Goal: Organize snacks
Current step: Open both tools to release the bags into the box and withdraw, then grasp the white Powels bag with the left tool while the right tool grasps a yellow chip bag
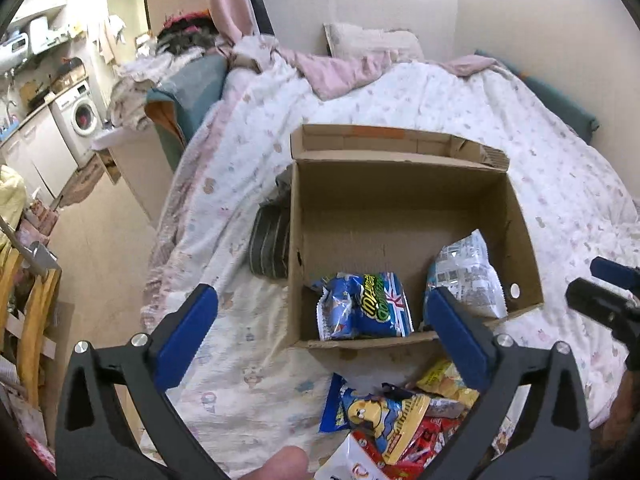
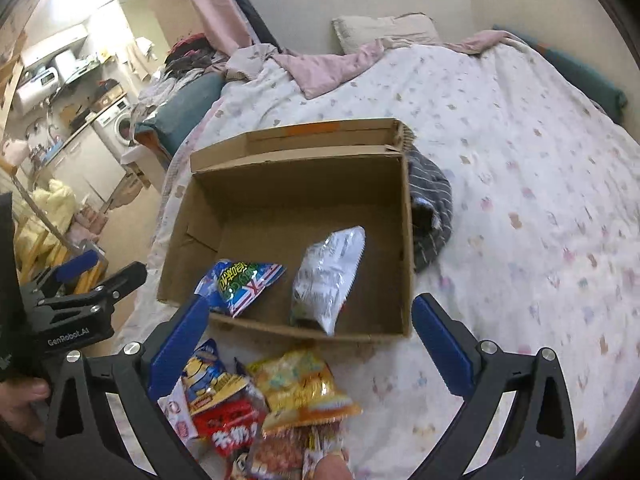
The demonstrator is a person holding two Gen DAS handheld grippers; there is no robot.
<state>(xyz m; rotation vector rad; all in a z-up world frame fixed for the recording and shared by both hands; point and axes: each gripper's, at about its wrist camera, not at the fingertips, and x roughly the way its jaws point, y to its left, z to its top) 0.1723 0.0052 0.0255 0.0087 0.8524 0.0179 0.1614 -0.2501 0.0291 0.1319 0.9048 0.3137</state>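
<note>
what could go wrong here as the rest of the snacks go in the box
1. The cardboard box sits on a soft quilt, so a push on its wall could tip or slide it.
2. The loose snack pile overlaps; grabbing the yellow bag may drag the red bag along.
3. The silver bag leans upright in the box and could topple when the next one lands.

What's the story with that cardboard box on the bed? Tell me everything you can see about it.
The cardboard box is plain brown corrugated card, open at the top, its far flap standing up with a strip of orange tape. It sits on the flowery bedspread, beside a dark striped cloth. Inside lie two snack bags near the front wall: a blue one and a silvery white one. More snacks are piled on the bed just in front. Neither gripper touches it.
</note>
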